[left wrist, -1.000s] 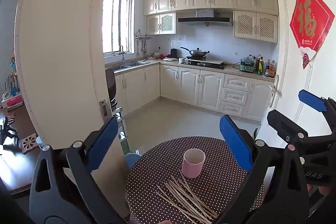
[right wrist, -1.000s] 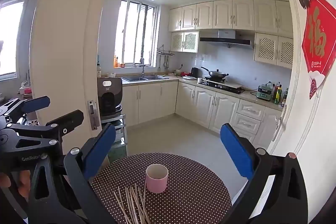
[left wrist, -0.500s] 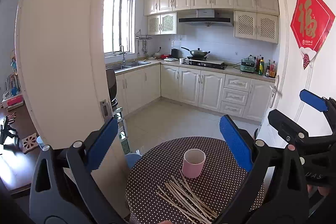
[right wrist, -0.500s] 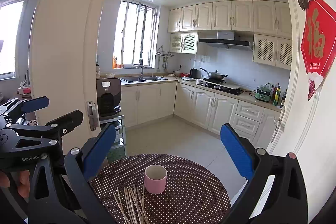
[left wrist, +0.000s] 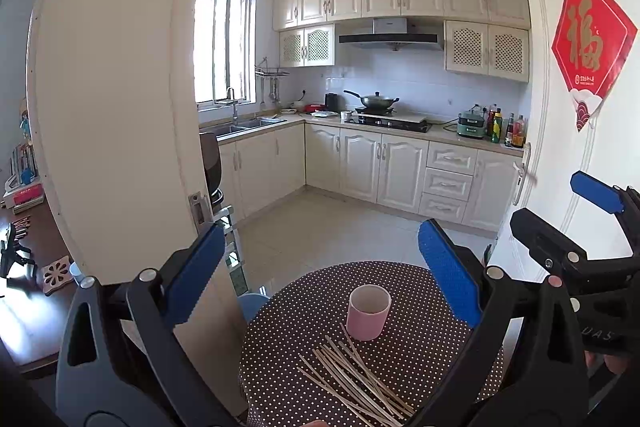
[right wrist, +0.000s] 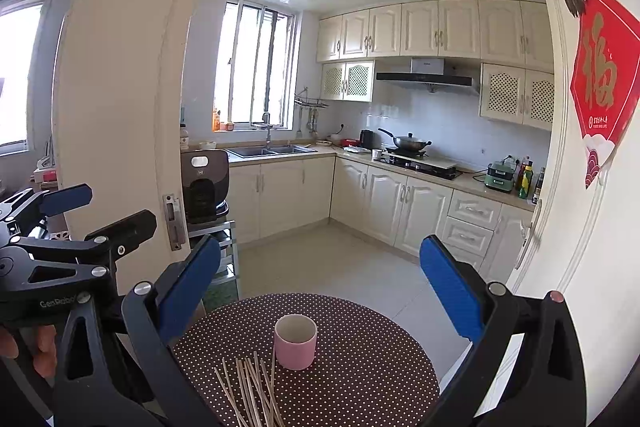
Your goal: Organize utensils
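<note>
While hovering with both the left gripper (left wrist: 320,275) and right gripper (right wrist: 320,283) gaping wide and empty, risking knocking the light cup (left wrist: 368,311) over when reaching for the loose sticks (left wrist: 356,379) lying just near of it.

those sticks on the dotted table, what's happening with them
Nothing has been picked up yet. A person holds a tool in each hand above a small round table. The left tool and right tool are both open and empty. The wooden sticks lie loose beside an upright pink cup.
</note>
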`<state>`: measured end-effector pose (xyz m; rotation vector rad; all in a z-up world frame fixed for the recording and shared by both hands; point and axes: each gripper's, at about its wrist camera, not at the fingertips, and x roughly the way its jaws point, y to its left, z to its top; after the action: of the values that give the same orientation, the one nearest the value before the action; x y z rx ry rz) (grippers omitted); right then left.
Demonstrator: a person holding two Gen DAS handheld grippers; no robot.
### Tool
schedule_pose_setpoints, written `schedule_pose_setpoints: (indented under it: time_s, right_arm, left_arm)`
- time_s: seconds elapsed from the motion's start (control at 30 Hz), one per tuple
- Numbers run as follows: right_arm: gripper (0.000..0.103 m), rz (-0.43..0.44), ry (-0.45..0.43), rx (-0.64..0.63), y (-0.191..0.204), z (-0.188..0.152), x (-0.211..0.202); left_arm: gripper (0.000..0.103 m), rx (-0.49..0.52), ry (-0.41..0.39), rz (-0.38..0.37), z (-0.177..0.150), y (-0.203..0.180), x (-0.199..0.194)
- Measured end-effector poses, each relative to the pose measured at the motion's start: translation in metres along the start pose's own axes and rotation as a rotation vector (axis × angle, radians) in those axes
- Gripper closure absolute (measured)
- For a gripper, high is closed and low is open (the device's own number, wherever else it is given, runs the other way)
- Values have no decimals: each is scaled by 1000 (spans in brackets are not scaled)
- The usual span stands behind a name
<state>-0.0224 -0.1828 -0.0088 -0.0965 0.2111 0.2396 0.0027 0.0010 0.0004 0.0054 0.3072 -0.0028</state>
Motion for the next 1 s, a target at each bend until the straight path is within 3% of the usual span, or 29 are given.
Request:
schedule_pose_setpoints:
  time_s: [1.0]
  right_arm:
    - [7,-6,9,15,-7,4,2]
  left_arm:
    - [8,4,3,-5,0,-8,2]
